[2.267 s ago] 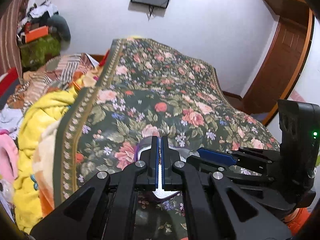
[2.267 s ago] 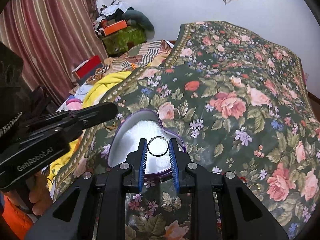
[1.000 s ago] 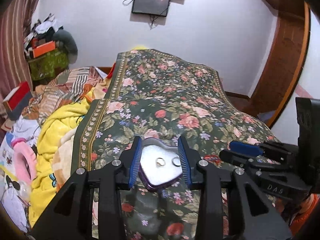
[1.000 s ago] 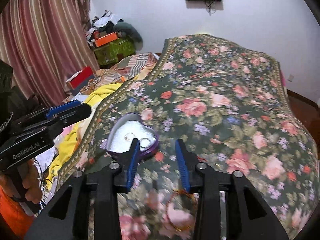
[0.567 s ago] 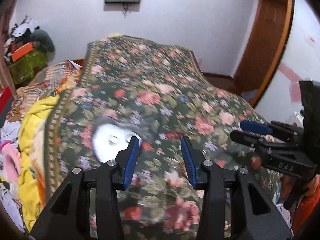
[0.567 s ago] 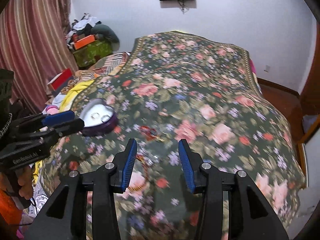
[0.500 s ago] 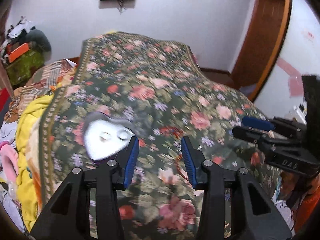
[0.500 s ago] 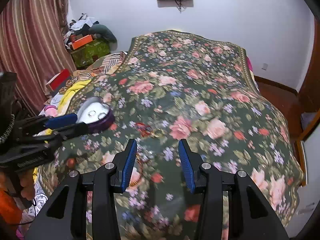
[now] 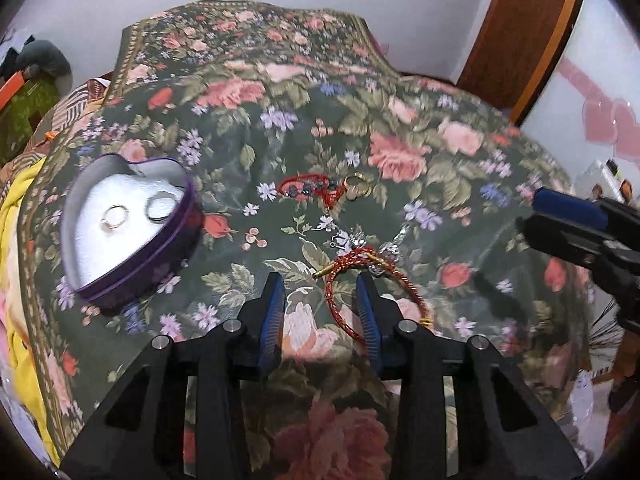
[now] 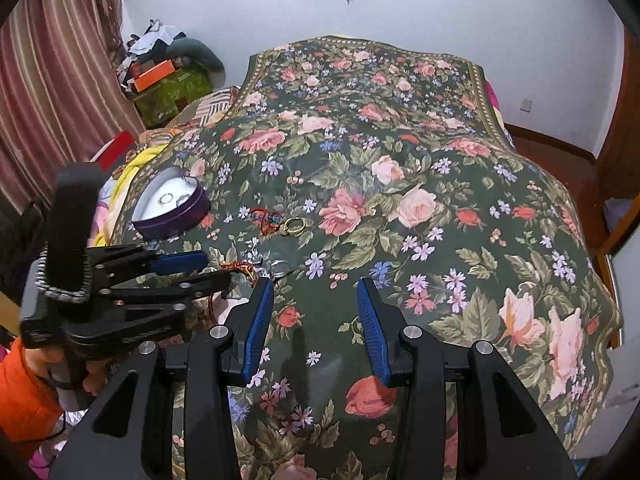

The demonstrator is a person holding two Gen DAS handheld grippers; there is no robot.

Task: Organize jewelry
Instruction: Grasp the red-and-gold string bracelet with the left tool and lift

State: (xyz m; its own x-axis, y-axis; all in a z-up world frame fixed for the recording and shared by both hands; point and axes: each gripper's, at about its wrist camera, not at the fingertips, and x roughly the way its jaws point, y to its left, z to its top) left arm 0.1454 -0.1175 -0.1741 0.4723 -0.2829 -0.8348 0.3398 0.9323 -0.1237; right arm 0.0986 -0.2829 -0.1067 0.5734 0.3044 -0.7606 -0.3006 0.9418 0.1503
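Left gripper [image 9: 320,300] spread wide and empty, low over the floral green bedspread [image 9: 400,120], straddling the near end of a red-and-gold twisted cord bracelet [image 9: 352,276]. Right gripper [image 10: 316,312] likewise parted, holding nothing, hovering above bare bedspread well right of the jewelry. Purple heart-shaped tin with white lining [image 9: 120,220] at left, two rings [image 9: 114,216] inside; red beaded string bracelet [image 9: 308,186] and gold ring [image 9: 356,186] just beyond the cord bracelet.

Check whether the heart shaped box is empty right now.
No, the heart-shaped box holds two rings on its white lining.
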